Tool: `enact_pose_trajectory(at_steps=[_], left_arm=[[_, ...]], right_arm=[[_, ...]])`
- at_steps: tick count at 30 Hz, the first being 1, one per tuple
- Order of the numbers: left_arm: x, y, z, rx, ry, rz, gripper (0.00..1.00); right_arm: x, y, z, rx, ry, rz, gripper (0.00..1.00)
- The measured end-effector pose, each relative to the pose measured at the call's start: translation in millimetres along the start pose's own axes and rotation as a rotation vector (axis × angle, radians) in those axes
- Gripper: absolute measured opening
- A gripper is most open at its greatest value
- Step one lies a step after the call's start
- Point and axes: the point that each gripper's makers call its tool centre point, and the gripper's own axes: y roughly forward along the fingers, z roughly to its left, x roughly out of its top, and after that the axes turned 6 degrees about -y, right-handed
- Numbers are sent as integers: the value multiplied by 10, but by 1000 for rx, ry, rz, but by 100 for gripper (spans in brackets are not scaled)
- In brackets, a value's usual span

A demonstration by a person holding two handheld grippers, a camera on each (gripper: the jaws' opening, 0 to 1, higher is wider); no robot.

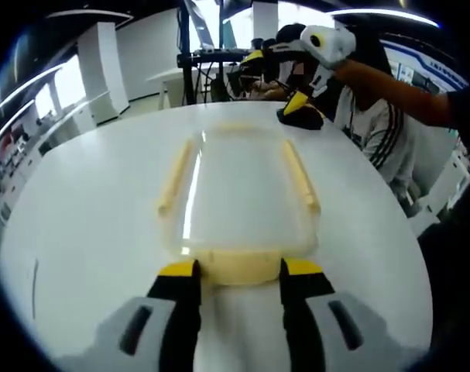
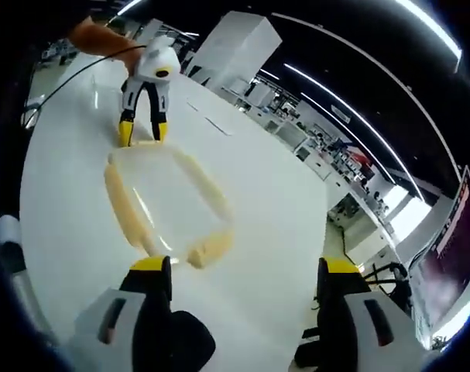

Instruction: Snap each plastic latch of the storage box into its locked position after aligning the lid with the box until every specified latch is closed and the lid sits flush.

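Observation:
A clear storage box (image 1: 238, 186) with its lid on lies lengthwise on the white round table (image 1: 87, 232). Cream latches run along its long sides (image 1: 175, 177) (image 1: 300, 174). My left gripper (image 1: 240, 268) holds the near end latch (image 1: 238, 271) between its yellow-tipped jaws, which touch both of its ends. In the right gripper view the box (image 2: 169, 194) lies ahead, with the left gripper (image 2: 143, 133) at its far end. My right gripper (image 2: 245, 265) is wide open above the table, just short of the box's other end latch (image 2: 211, 246). The left gripper view shows the right gripper (image 1: 300, 108) past the box's far right corner.
A person in a striped top (image 1: 374, 128) sits at the table's far right edge. A black stand with equipment (image 1: 207, 58) rises behind the table. White pillars (image 2: 235, 43) and desks fill the room beyond. Bare table surface surrounds the box on all sides.

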Motion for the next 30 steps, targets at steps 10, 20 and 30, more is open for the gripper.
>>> enact_pose_trajectory(at_steps=[10, 20, 30], left_arm=[[8, 7, 5, -1, 0, -9, 39], [17, 14, 25, -2, 0, -13, 39], [15, 15, 29, -2, 0, -14, 39]], right_arm=[[-30, 62, 30, 84, -41, 9, 76], [-85, 111, -24, 140, -84, 26, 76], [-122, 161, -37, 179, -102, 20, 77]])
